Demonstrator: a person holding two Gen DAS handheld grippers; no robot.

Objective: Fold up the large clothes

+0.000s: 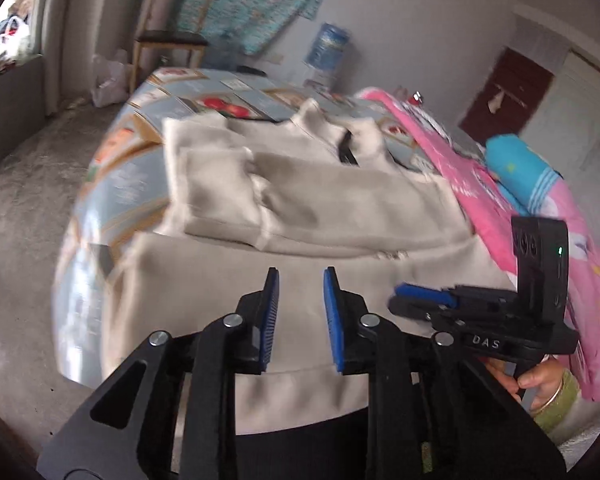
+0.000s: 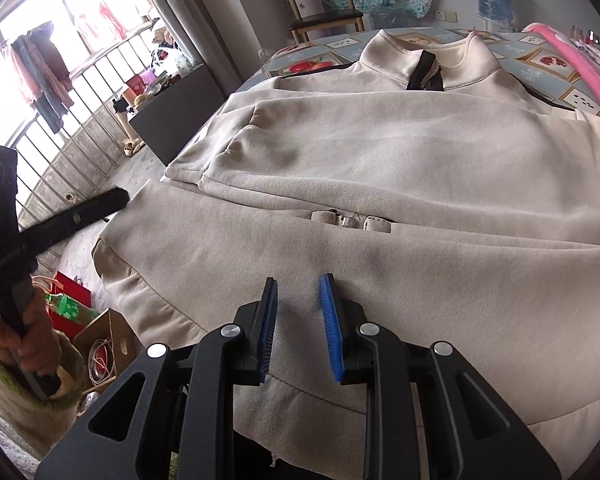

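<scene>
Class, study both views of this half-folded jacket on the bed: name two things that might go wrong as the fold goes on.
1. Both sleeves are folded across the jacket and lie loose; lifting the hem may slide them off.
2. The left gripper and right gripper both hover open over the cloth with nothing between the pads, so a shallow pinch may catch only the top layer, probably leaving a crooked fold.

Daylit from window (image 2: 60,40); left view motion-blurred; fisheye-warped edges.

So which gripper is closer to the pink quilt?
Right. The right gripper hovers over the jacket just beside the pink quilt; the left gripper is across the jacket, at its far edge.
</scene>
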